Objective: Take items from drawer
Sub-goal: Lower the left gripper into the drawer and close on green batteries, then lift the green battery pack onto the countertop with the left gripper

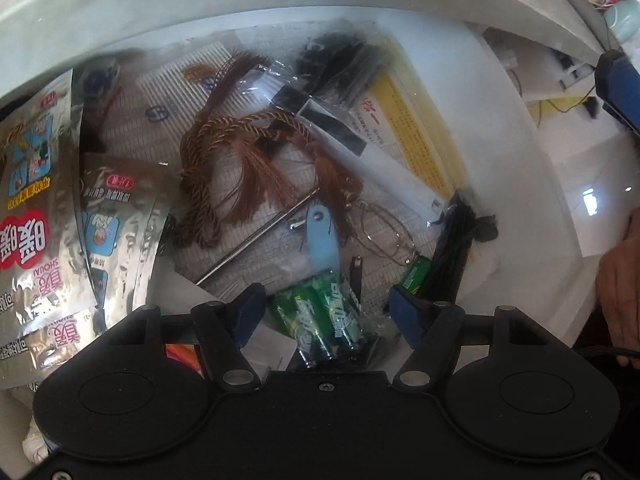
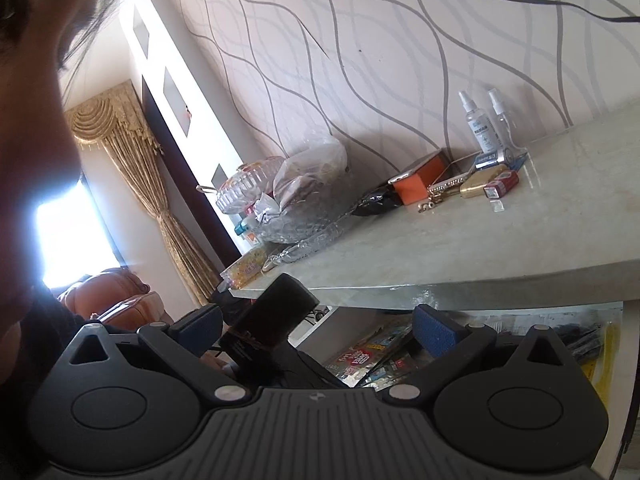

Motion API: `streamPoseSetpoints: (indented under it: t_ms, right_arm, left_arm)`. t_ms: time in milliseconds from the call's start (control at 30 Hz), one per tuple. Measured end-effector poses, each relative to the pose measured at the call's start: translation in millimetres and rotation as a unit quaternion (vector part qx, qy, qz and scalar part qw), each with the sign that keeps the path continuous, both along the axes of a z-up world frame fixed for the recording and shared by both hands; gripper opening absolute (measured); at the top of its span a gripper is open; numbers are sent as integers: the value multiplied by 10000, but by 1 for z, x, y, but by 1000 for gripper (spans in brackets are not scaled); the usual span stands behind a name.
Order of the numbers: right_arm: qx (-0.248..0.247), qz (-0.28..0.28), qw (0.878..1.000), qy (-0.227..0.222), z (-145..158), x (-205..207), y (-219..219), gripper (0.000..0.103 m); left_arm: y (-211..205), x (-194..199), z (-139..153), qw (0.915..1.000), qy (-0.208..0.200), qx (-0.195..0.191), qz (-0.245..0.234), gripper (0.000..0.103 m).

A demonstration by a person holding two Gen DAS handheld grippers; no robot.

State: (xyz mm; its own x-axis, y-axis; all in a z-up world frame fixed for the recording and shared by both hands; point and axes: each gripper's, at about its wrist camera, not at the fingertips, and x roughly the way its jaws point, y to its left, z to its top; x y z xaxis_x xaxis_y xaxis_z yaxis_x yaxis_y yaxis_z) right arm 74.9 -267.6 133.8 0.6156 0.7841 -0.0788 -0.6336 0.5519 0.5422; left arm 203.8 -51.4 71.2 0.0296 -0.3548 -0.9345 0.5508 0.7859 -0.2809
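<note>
In the left wrist view I look down into the open white drawer [image 1: 520,184], which is full of loose items. A clear-wrapped pack of green batteries [image 1: 320,320] lies between the spread fingers of my left gripper [image 1: 328,312]; the pads stand apart from it and the gripper is open. Beyond lie a light blue tool [image 1: 320,236], wire spectacles [image 1: 384,232], a brown tasselled cord [image 1: 240,168] and silver packets [image 1: 32,200]. My right gripper [image 2: 318,328] is open, held level in front of the countertop edge, gripping nothing.
The marble countertop [image 2: 480,248] above the drawer carries spray bottles [image 2: 476,124], an orange box [image 2: 420,180] and a glass dish [image 2: 288,208]. A hand [image 1: 620,288] is at the drawer's right side. A yellow sheet [image 1: 416,128] and bagged black items [image 1: 340,60] lie further back.
</note>
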Motion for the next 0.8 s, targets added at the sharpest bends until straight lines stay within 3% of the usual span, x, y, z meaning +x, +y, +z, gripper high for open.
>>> streamPoseSetpoints:
  t_ms: [133,200,300,400,467,500,567,800]
  right_arm:
    - [42,-1,10000,-58,0,-2,-1,103]
    - [73,-10,9999,-82,0,-2,-2,103]
    - [146,-3,9999,-84,0,-2,-5,103]
    - [202,20,9998,-63,0,-2,-6,103]
    - [216,9,9997,-68,0,-2,-7,103]
    - [222,3,9997,-71,0,-2,-7,103]
    - [236,-29,9997,-79,1,-2,-7,103]
    - [257,-85,9996,-49,1,-1,-8,103]
  left_arm:
    - [-3,1,0,9987,124,215,447,70]
    - [-4,0,0,9974,219,240,649,78]
    - [-8,-6,-4,9963,350,287,726,84]
    - [-9,-10,-4,9959,266,337,793,83]
    - [-6,-10,-3,9951,229,335,898,75]
    - [-4,-10,-1,9947,174,357,946,58]
    - [4,-9,-2,9937,236,300,1056,38]
    - [9,-21,5,9960,-115,171,865,38]
